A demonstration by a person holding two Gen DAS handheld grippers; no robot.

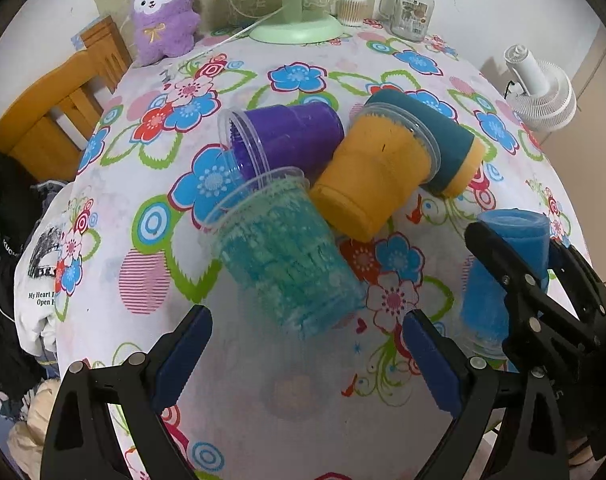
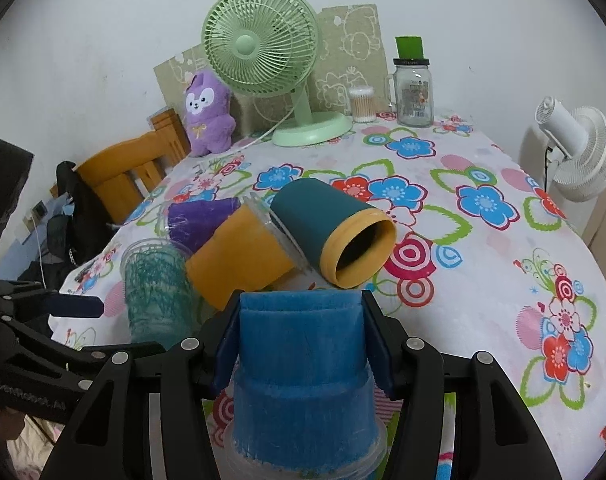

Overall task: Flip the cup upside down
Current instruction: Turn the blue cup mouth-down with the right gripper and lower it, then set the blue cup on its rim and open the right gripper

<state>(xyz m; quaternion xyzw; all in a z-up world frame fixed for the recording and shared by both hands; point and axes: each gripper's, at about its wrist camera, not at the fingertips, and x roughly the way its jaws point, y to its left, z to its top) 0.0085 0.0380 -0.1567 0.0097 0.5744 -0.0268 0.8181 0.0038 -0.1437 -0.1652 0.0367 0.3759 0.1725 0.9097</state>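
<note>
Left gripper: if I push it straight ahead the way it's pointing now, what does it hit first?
Most likely the teal cup lying on its side: it sits centred just beyond the open left gripper, base end nearest. The orange cup and purple cup lie behind it. Depth is hard to judge through the fisheye.

- I read "My Heart I…" and under it "Open H…", cut off, on the white shirt [image 1: 39,276] hanging left of the surface.
- "GenRobot.AI" embossed on the left gripper [image 2: 73,306] body, faint.
- Glass jar [image 2: 415,94] label: unreadable.
</note>
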